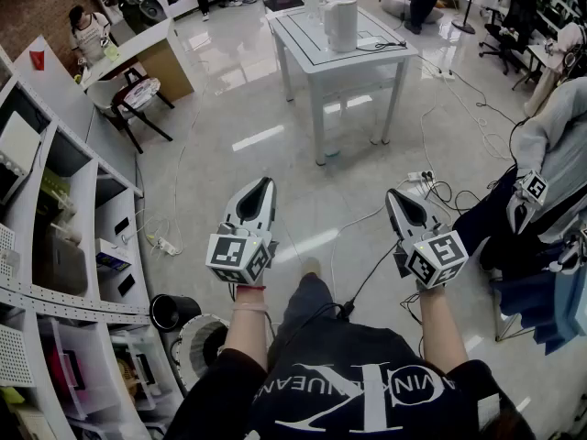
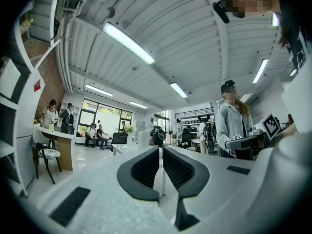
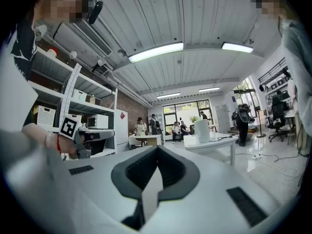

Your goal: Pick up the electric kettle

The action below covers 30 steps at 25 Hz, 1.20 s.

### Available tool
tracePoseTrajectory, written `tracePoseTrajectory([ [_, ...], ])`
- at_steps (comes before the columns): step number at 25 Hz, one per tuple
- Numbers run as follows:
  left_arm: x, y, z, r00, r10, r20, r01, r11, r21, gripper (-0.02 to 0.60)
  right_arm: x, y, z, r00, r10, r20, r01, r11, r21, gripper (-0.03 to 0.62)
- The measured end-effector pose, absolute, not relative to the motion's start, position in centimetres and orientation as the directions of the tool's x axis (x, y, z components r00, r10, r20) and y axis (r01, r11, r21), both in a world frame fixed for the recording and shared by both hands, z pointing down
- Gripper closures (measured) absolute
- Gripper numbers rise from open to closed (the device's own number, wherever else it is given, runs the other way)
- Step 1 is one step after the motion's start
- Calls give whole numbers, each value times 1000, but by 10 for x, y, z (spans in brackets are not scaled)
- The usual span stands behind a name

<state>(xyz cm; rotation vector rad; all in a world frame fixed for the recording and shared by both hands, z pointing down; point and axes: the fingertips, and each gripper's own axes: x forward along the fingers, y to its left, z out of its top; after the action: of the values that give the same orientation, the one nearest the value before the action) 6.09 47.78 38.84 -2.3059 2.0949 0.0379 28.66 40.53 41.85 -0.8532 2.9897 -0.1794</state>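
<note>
Ahead, open floor runs to the table bearing the electric kettle.

Open floor before the table

Lighting: bright, even; supplied by ceiling tubes. Glare: streaks noted on glossy floor around 11 o'clock. Gripper views: fisheye-bent, black-vignetted corners; near foreground blurred.
</note>
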Motion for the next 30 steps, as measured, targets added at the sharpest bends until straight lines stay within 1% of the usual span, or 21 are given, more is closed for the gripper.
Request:
tracePoseTrajectory([
  [10, 13, 394, 418, 71, -997, 23, -995, -69, 75, 555, 244, 323, 446, -850, -521, 80, -527, 836, -151, 597],
  [18, -18, 322, 419, 125, -991, 45, -988, -121, 99, 555, 207, 266, 456, -824, -553, 124, -567, 807, -165, 597],
  [21, -33, 294, 416, 164, -986, 36, -983, -160, 90, 553, 194, 243, 460, -815, -561, 144, -579, 797, -170, 597],
  [22, -38, 284, 414, 177, -984, 34, -981, -174, 90, 517, 190, 236, 461, -812, -564, 151, -583, 794, -172, 597],
  [23, -45, 275, 413, 189, -981, 35, -979, -185, 91, 497, 185, 229, 463, -809, -566, 157, -587, 791, -173, 597],
  [24, -51, 265, 413, 202, -979, 36, -976, -198, 89, 495, 180, 221, 464, -806, -569, 162, -591, 787, -176, 597],
  [26, -64, 246, 416, 232, -972, 35, -970, -229, 83, 463, 170, 207, 467, -800, -575, 169, -599, 780, -181, 597],
  [27, -71, 237, 418, 239, -970, 37, -968, -236, 86, 453, 164, 201, 468, -797, -579, 169, -603, 776, -184, 597],
  [30, -96, 217, 418, 227, -972, 58, -970, -220, 106, 451, 144, 185, 472, -790, -592, 159, -613, 766, -193, 597],
])
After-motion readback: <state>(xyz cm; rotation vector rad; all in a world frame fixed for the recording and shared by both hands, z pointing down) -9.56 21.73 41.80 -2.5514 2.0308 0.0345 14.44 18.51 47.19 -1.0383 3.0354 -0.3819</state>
